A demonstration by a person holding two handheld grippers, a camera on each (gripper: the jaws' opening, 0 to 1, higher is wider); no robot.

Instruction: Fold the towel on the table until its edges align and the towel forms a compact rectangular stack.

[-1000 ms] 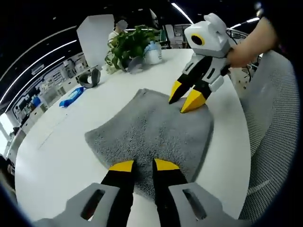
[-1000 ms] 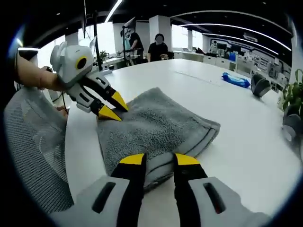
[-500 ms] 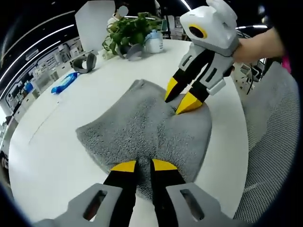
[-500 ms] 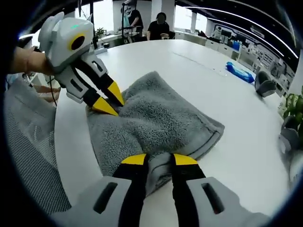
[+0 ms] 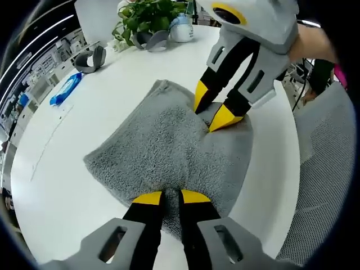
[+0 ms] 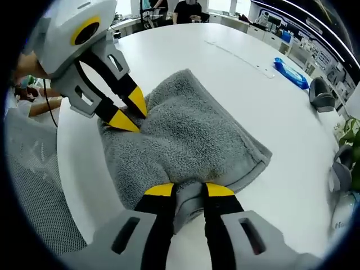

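Note:
A grey terry towel (image 5: 157, 140) lies folded and rumpled on the white table (image 5: 50, 185). My left gripper (image 5: 170, 197) rises from the bottom of the left gripper view, with its yellow-tipped jaws shut on the towel's near edge. At the far corner my right gripper (image 5: 214, 109) comes in from the upper right, pinching the cloth. In the right gripper view the towel (image 6: 185, 135) spreads ahead, and the right gripper (image 6: 189, 191) is shut on a raised fold of its hem. The left gripper (image 6: 129, 109) grips the opposite corner at the upper left.
A potted plant (image 5: 147, 14), a blue packet (image 5: 64, 89) and grey curved objects (image 5: 90, 56) sit at the table's far side. A grey mesh chair (image 5: 320, 185) stands beside the table edge close to the towel. A hand (image 5: 315, 45) holds the right gripper.
Both pairs of jaws have narrowed onto the towel's edges. Both cameras have risen and tipped downward, so the towel shows more from above. The cloth has bunched a little between the grippers.

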